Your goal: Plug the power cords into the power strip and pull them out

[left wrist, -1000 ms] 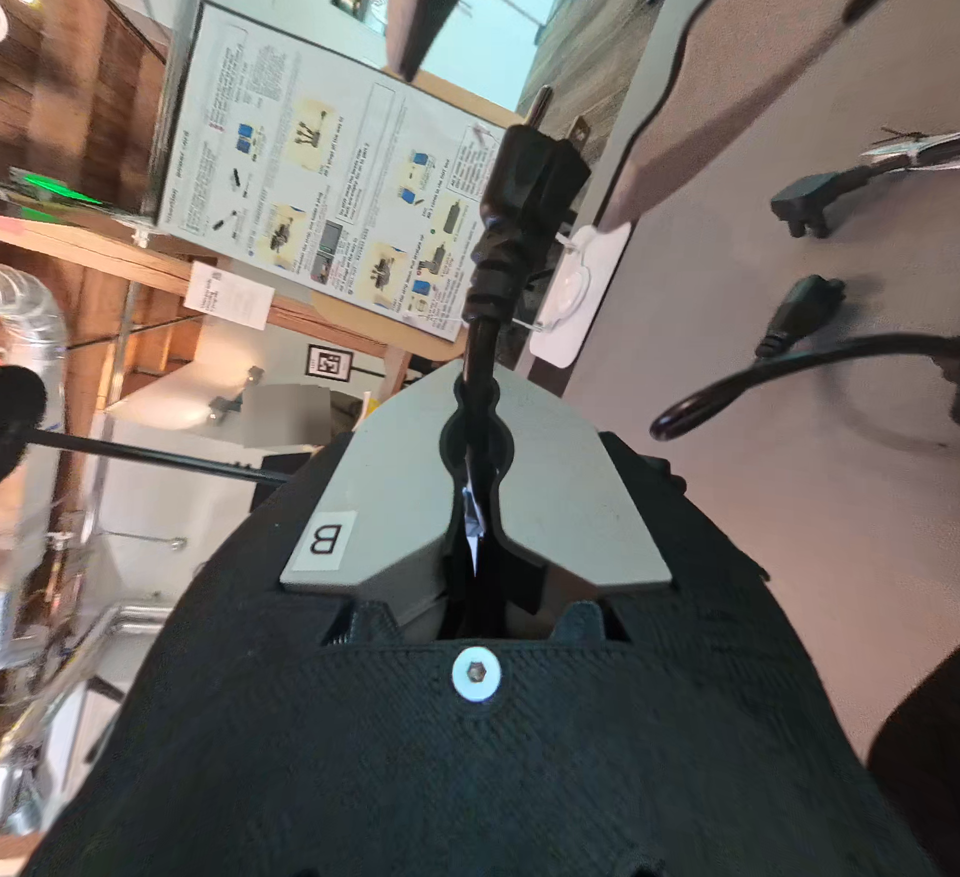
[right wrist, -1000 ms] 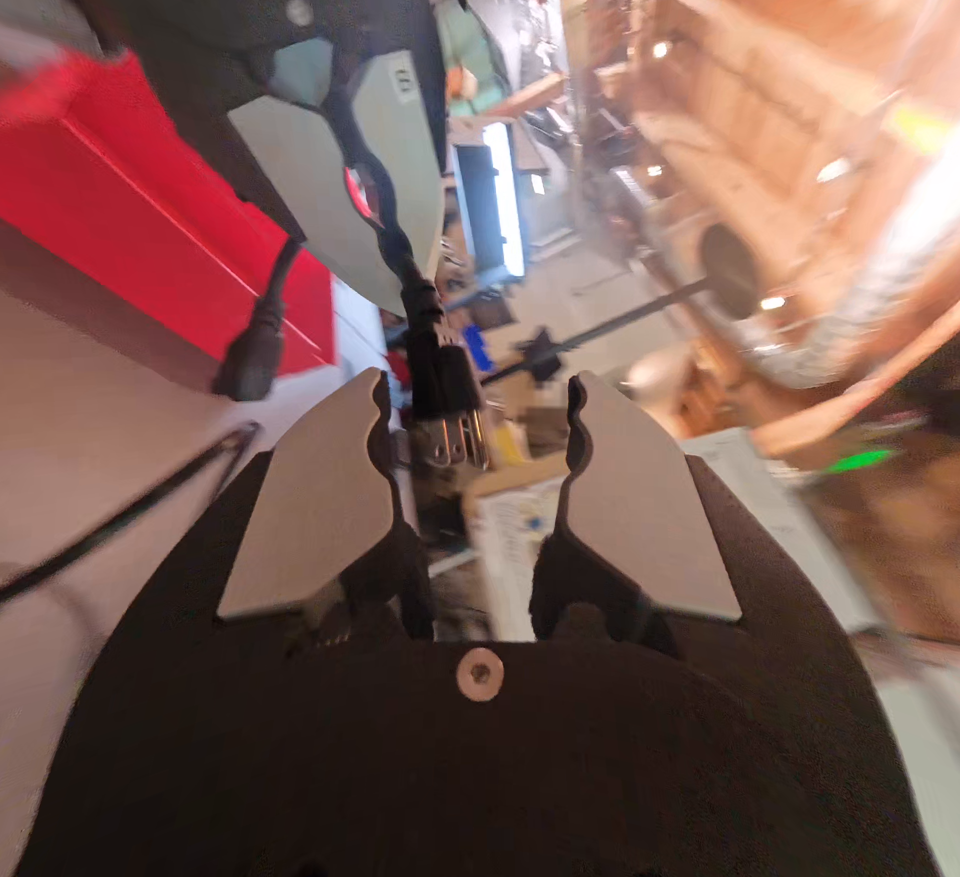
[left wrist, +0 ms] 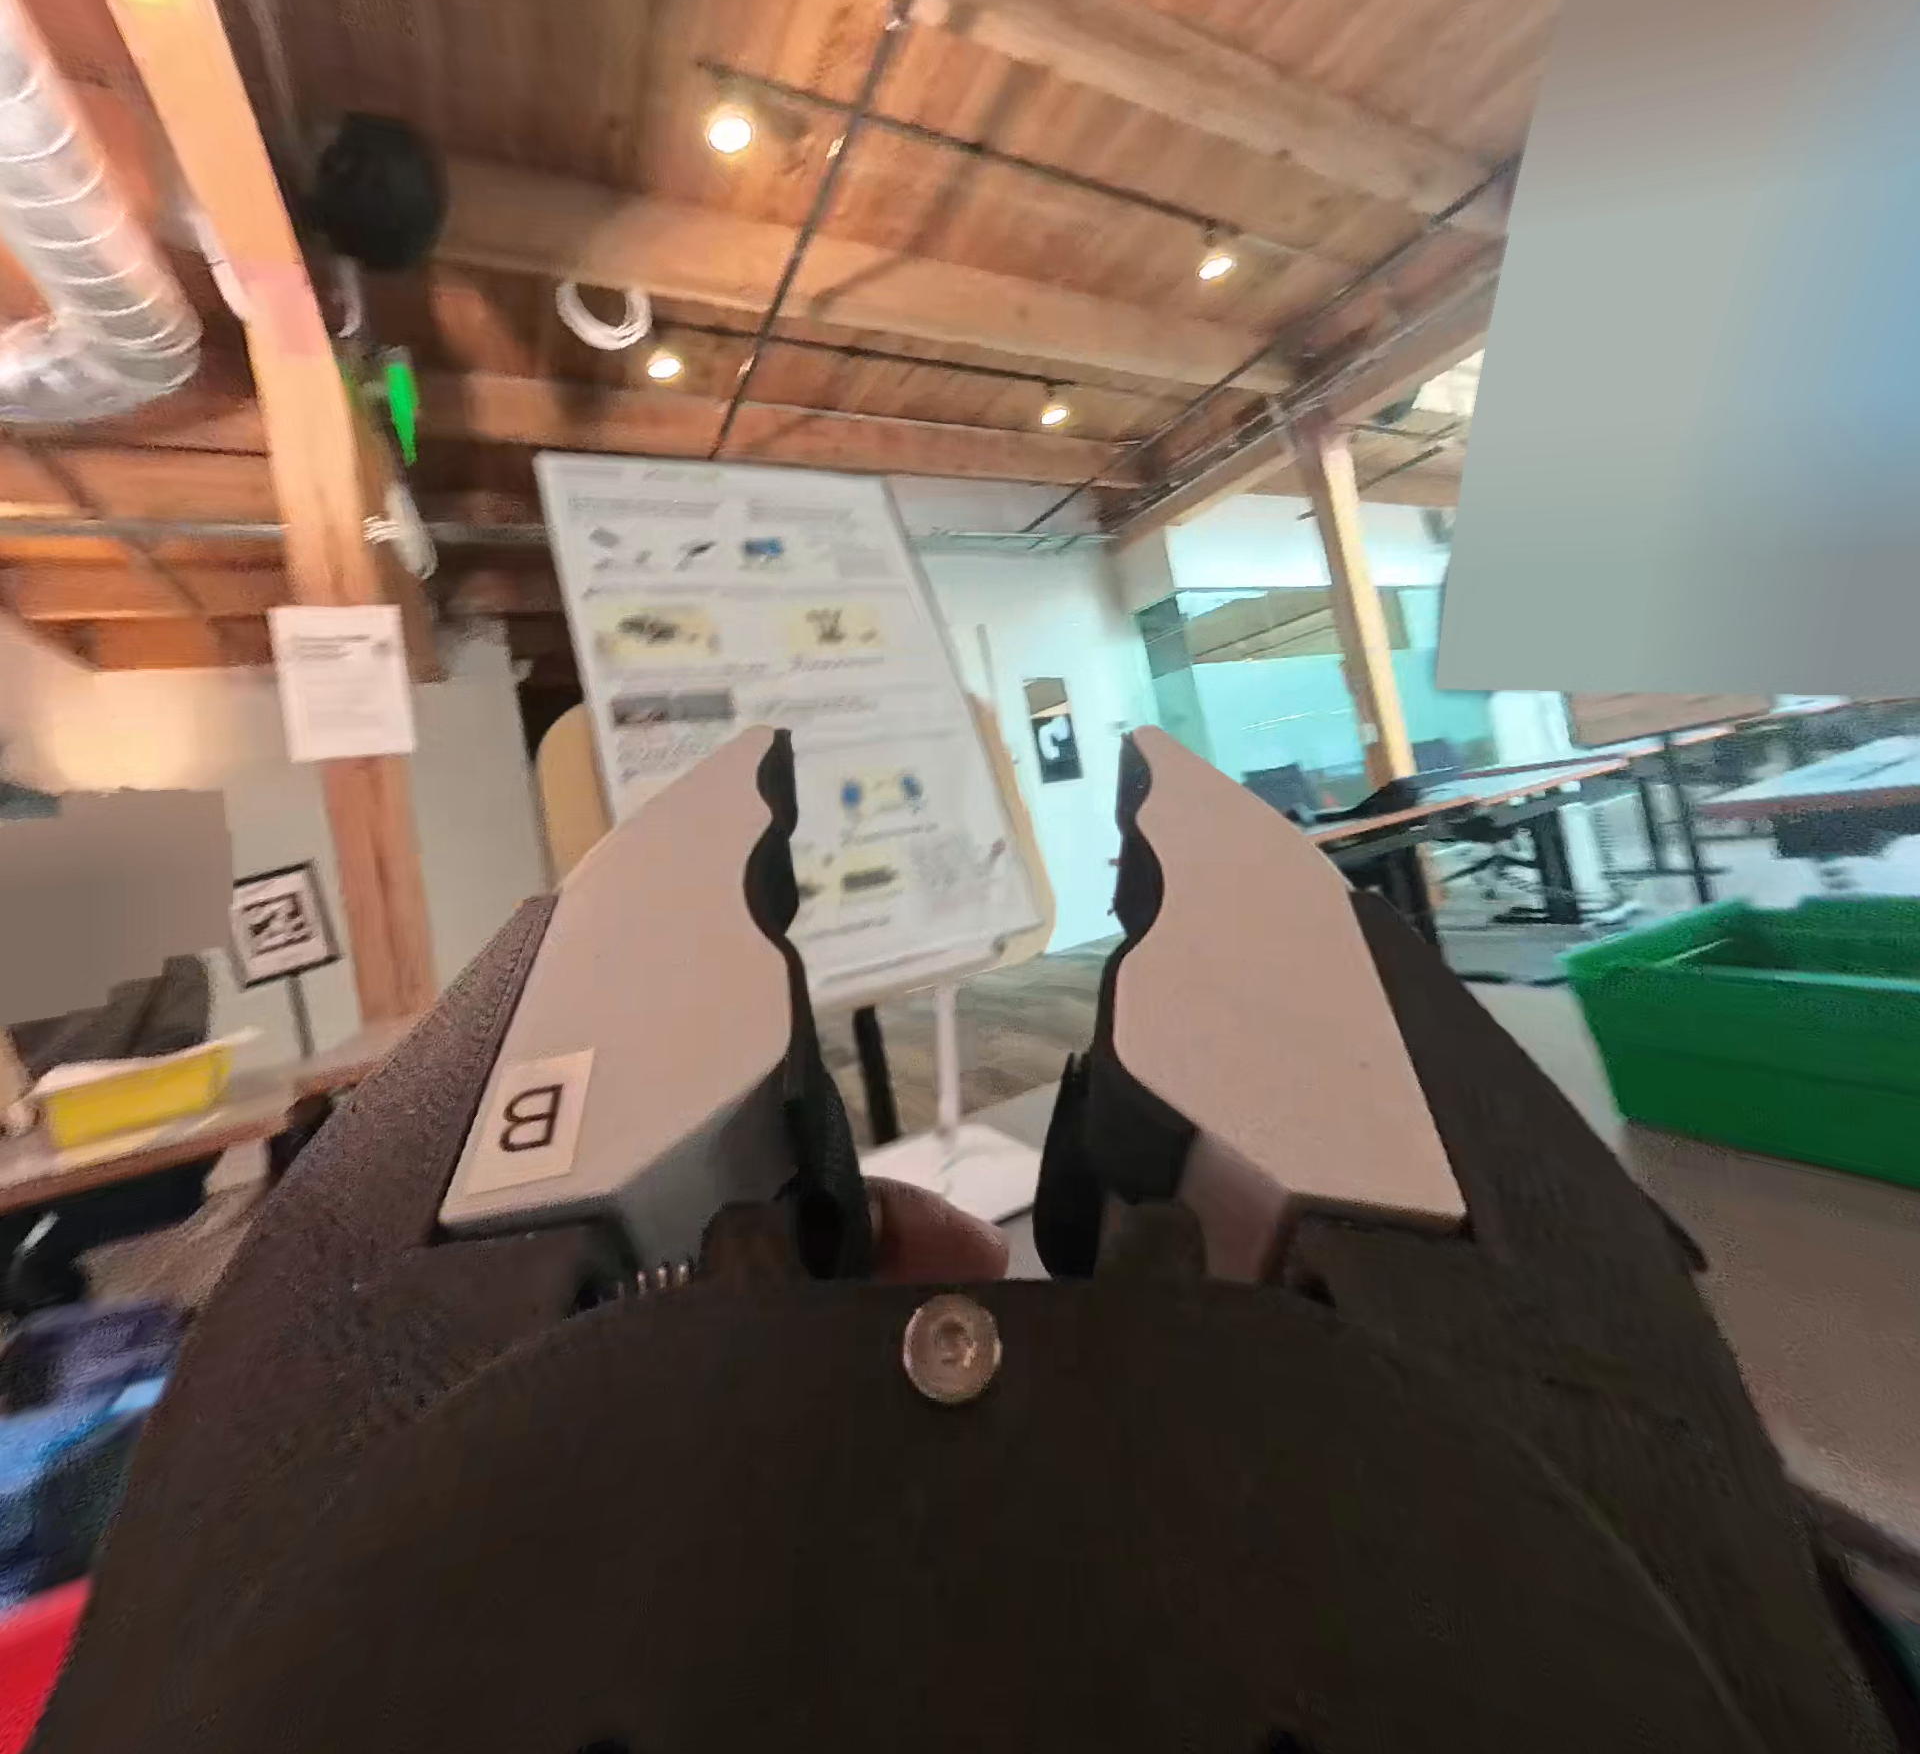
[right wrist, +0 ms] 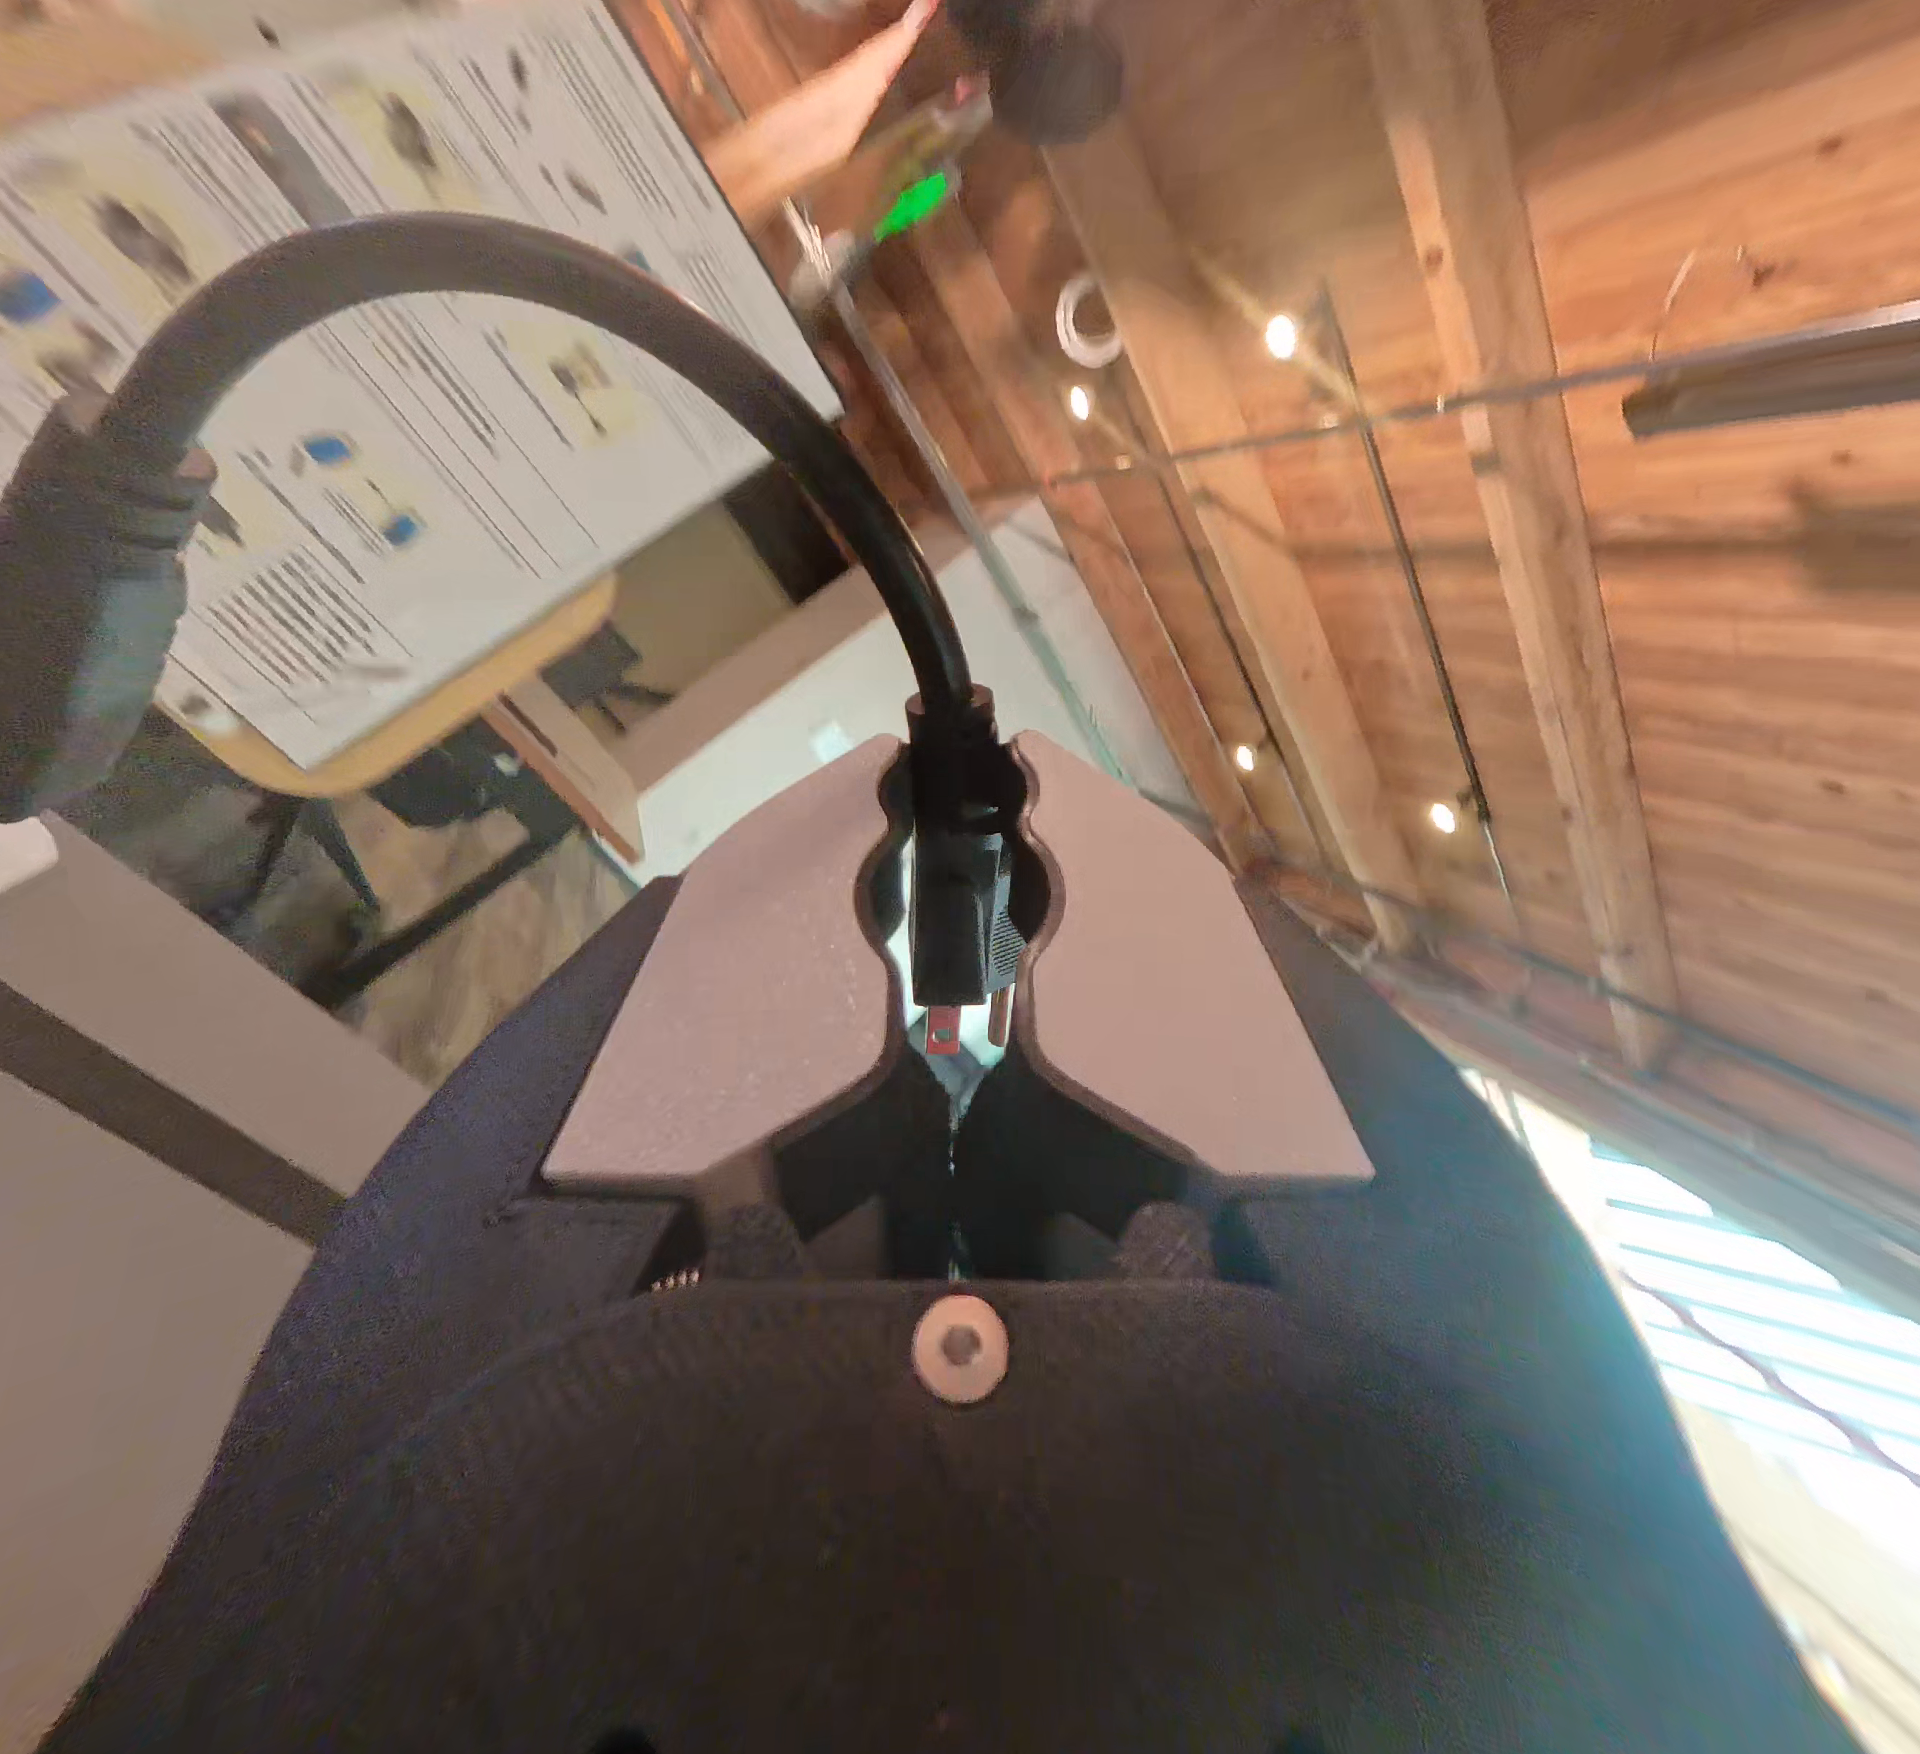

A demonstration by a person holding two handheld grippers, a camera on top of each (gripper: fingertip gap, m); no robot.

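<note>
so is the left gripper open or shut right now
Open: the left gripper has its jaws spread with nothing between them; a poster board shows through the gap.

Left tongs (left wrist: 956, 759) gap free; green bin (left wrist: 1756, 1029) apparently near.

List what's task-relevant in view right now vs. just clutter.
Job:
- right gripper, shut on black plug
- power cord arching away
- left gripper, open, holding nothing

Lying about:
- green bin
- poster board
- yellow tray
</note>
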